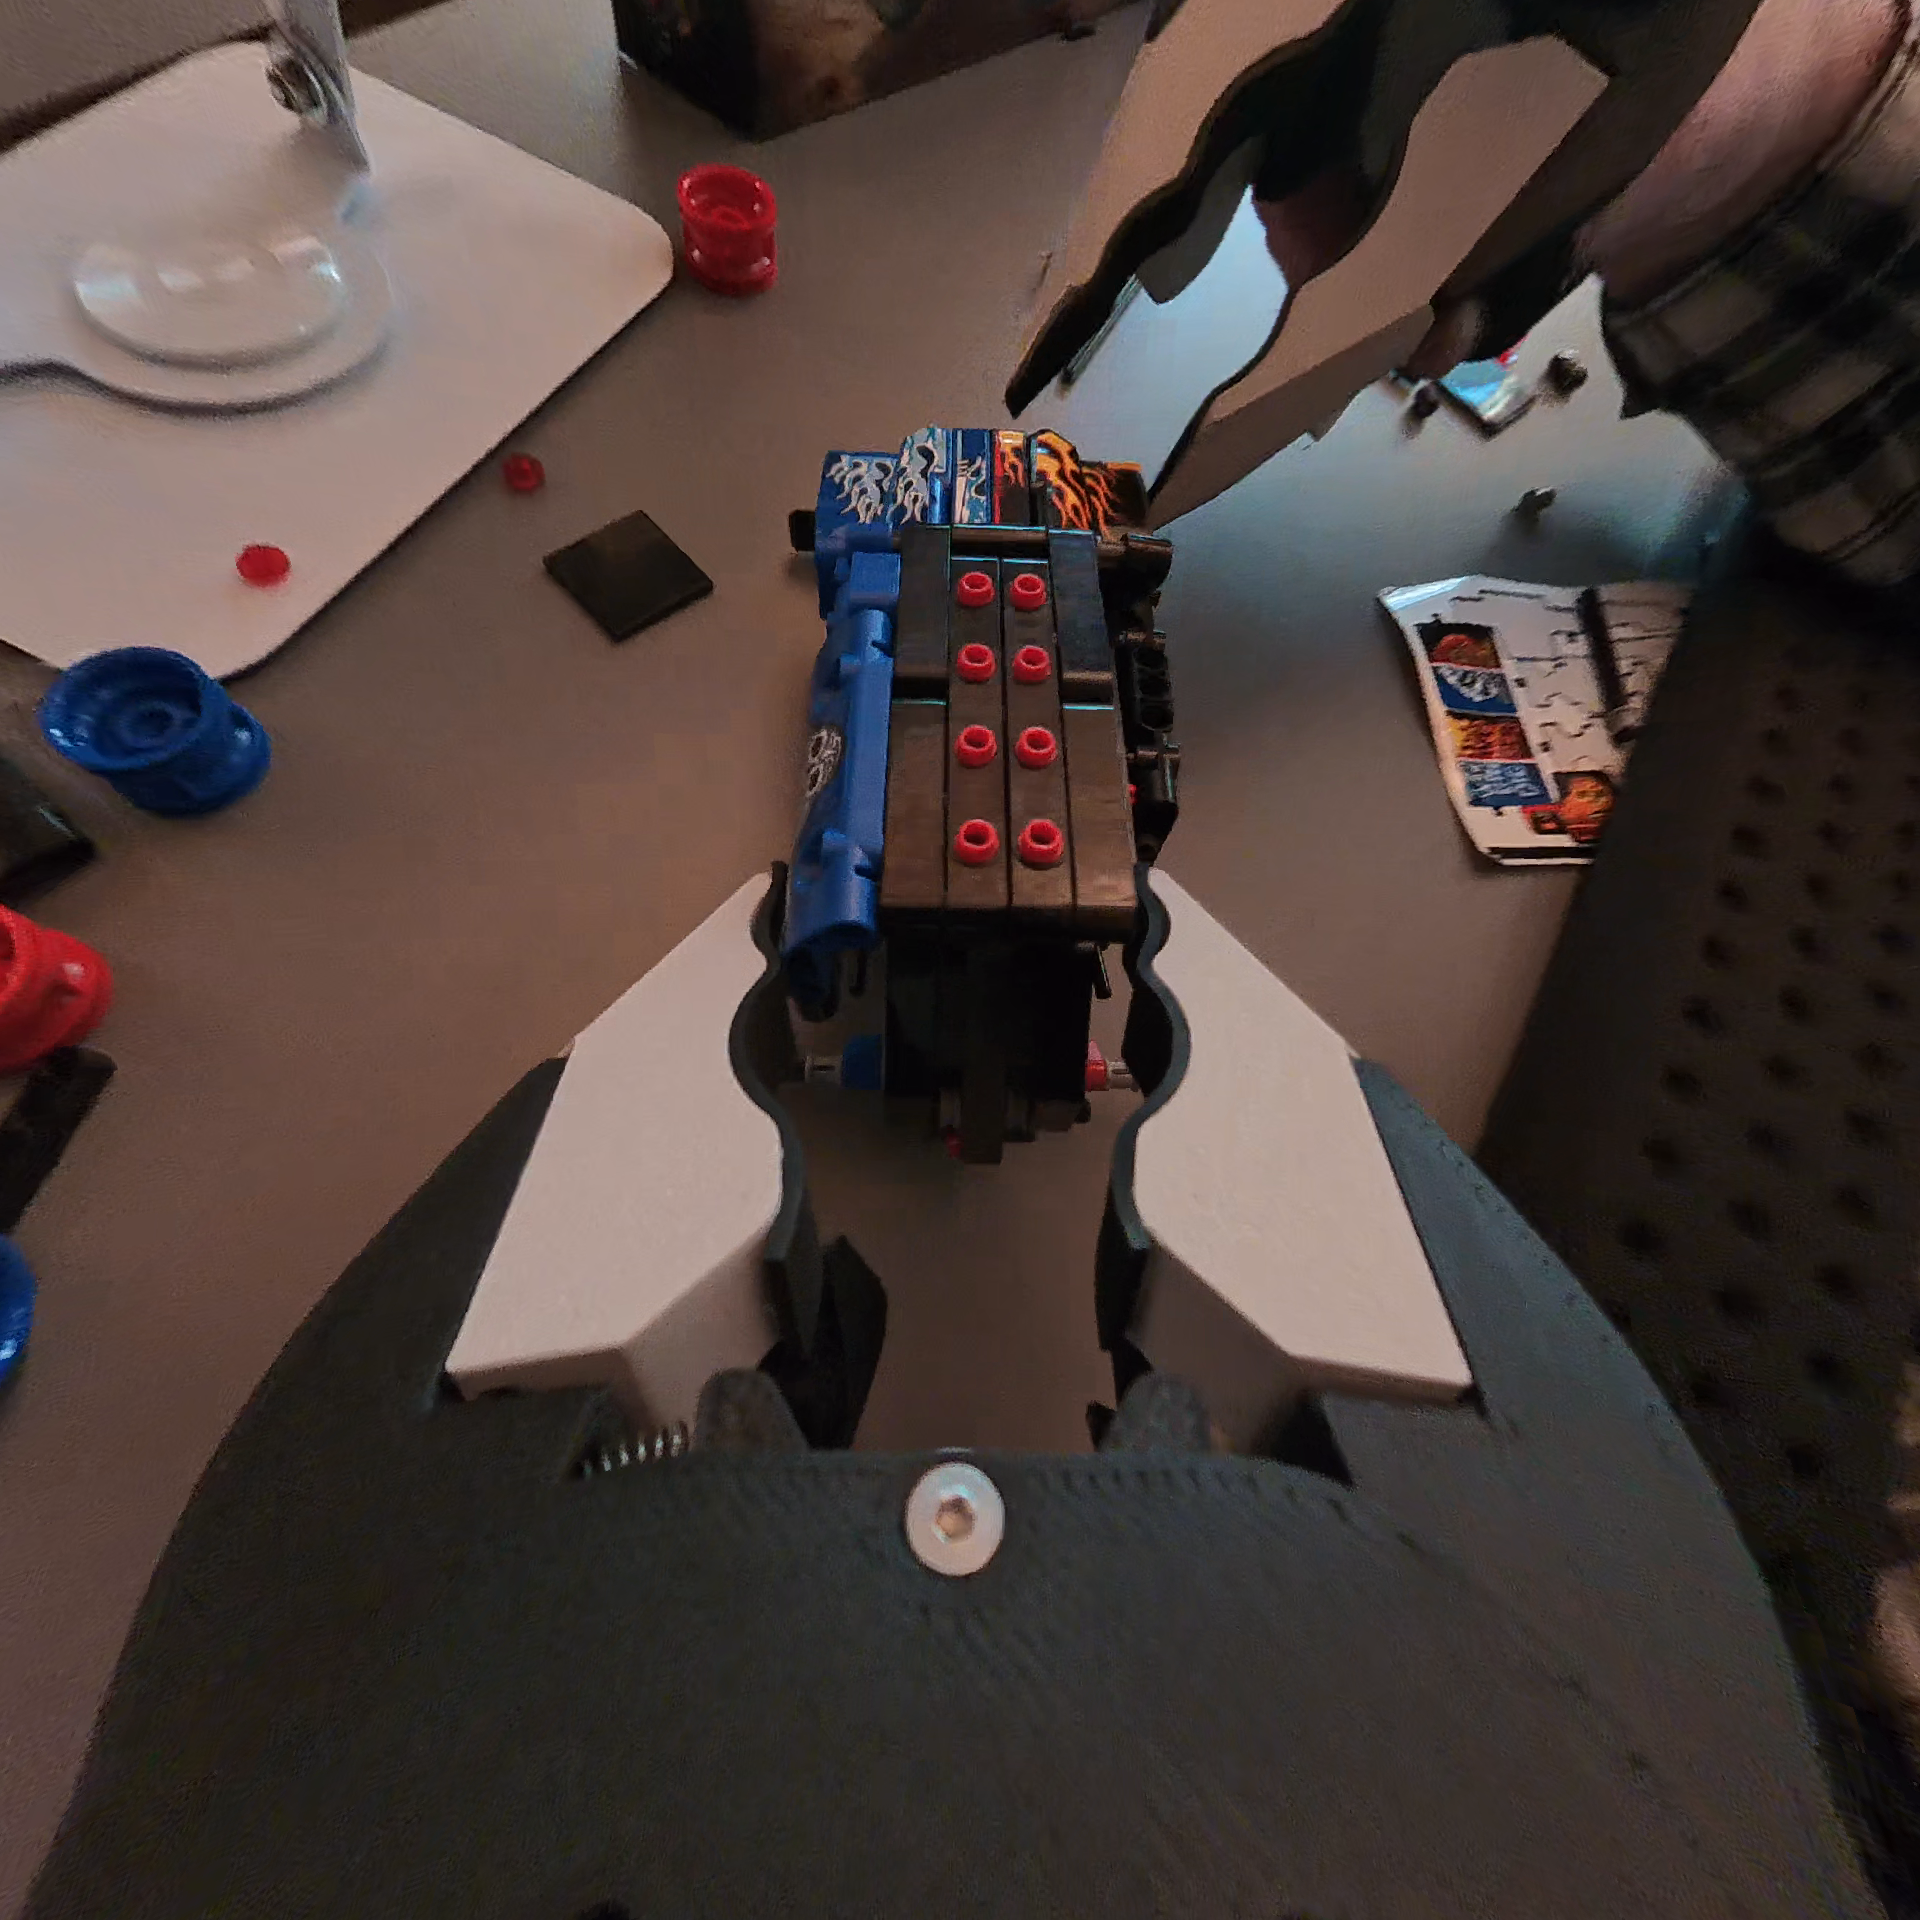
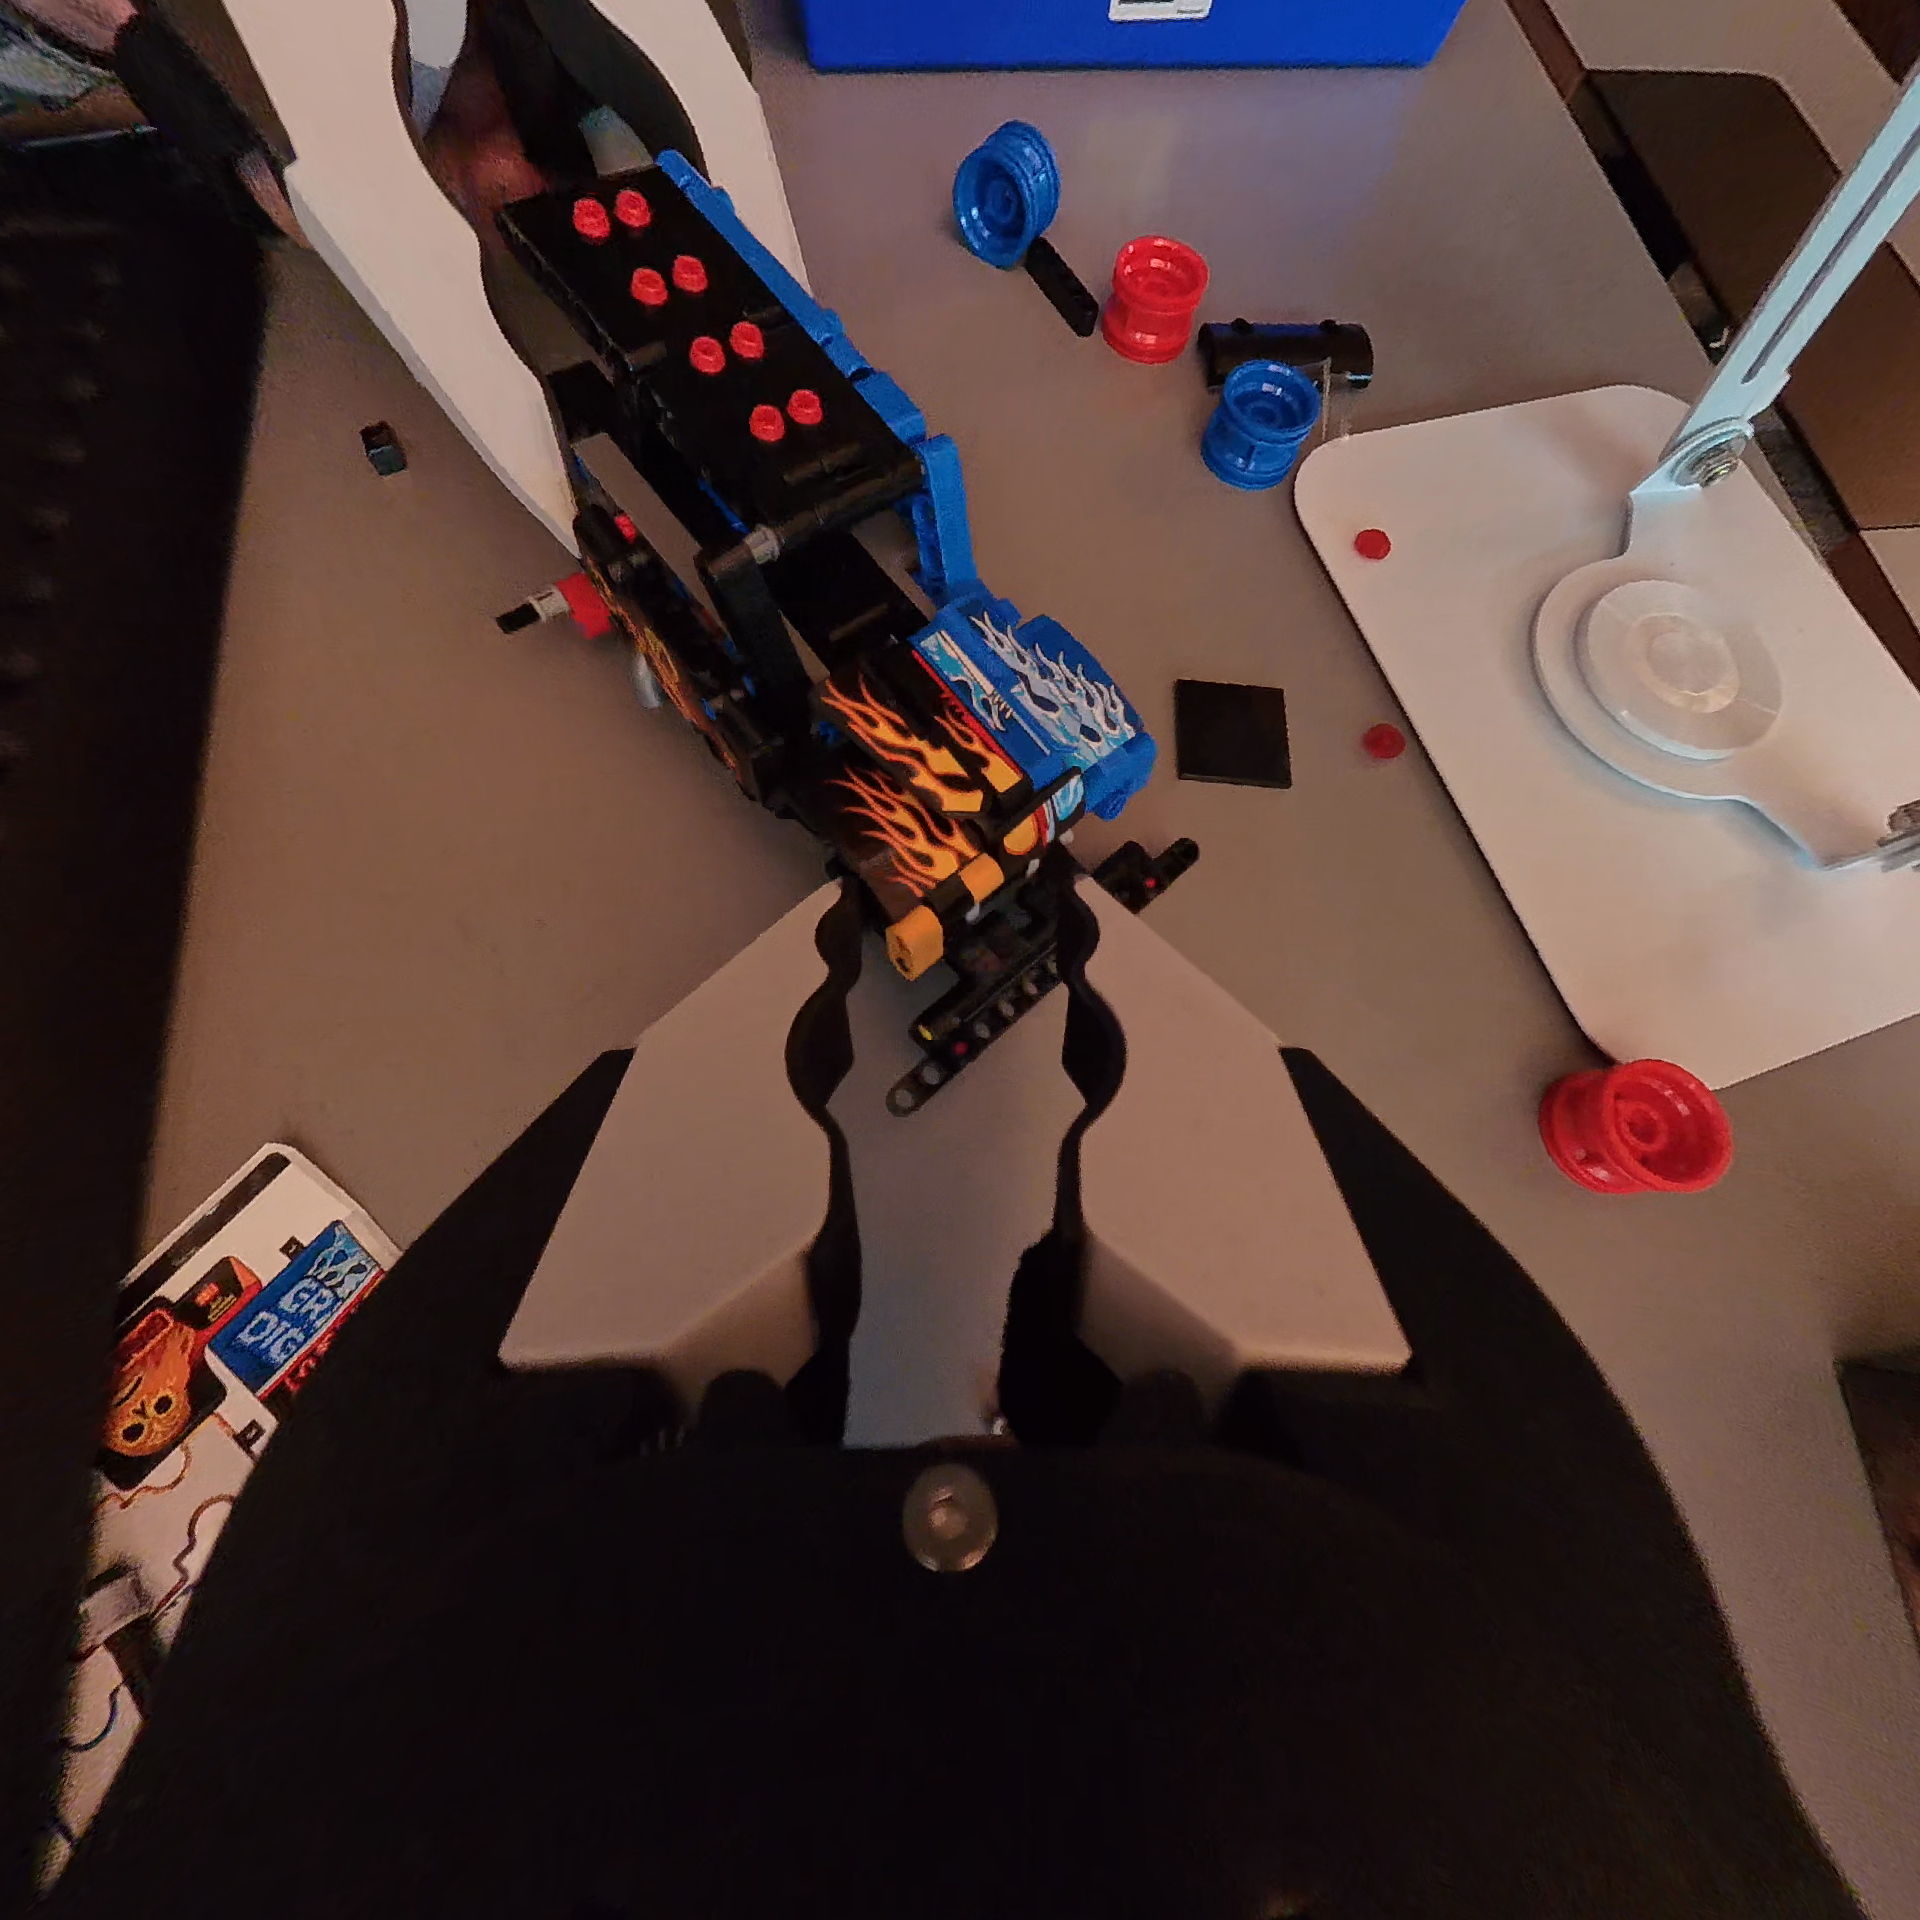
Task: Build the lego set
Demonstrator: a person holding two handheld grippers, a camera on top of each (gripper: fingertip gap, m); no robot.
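Observation:
A Lego truck model [image 1: 1003, 727], black on top with red studs, blue along one side and with flame stickers at its front, lies on the grey table. My left gripper [image 1: 958, 899] is shut on its rear end. In the right wrist view the model [image 2: 769, 416] runs diagonally, with the left gripper's white fingers [image 2: 416, 312] around its far end. My right gripper [image 2: 956, 904] is open, its tips on either side of the model's flame-stickered front. Its fingers [image 1: 1299, 405] show at the top right of the left wrist view.
Loose blue rims [image 2: 1257, 421] and red rims [image 2: 1636, 1122], a black square tile [image 2: 1231, 732] and small red studs [image 2: 1382, 740] lie beside a white stand base [image 2: 1558, 883]. A sticker sheet [image 1: 1517, 717] and a dark perforated mat [image 1: 1714, 1039] are at the right. A blue box [image 2: 1132, 31] stands far off. My right fingertips sit around 11 cm from my left ones.

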